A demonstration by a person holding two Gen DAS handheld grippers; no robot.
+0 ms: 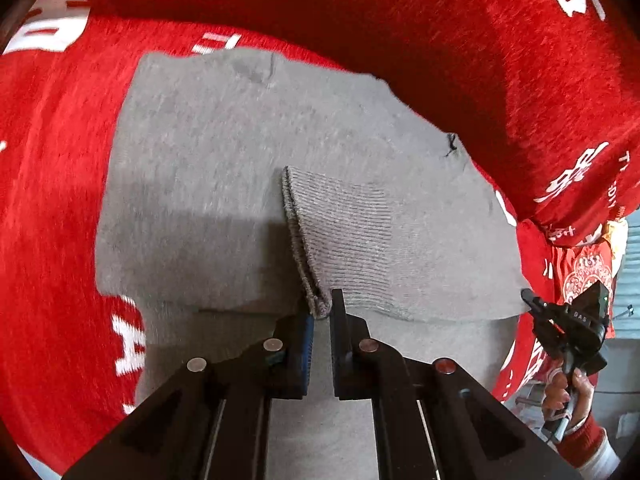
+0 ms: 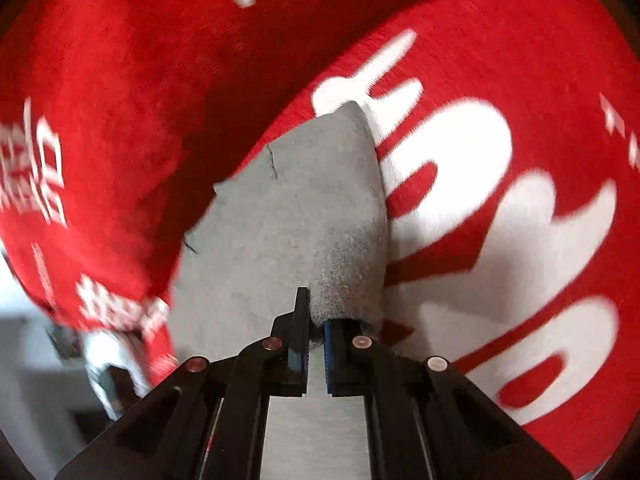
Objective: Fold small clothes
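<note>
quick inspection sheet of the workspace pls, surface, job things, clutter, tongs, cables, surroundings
surface: red cloth with white lettering, a fold rising behind.
job's things: grey knit garment lying on the cloth, its ribbed cuff folded over.
clutter: nothing seen.
grippers: left tongs shut on the ribbed cuff; right tongs shut on a rolled edge of the garment.
cables: nothing seen.
surroundings: pale blurred room beyond the cloth edge; not readable.

Left gripper (image 1: 323,304) pinched on sock (image 1: 340,232) cuff; right gripper (image 2: 316,330) clamped on sock's other end, fingers nearly closed.
</note>
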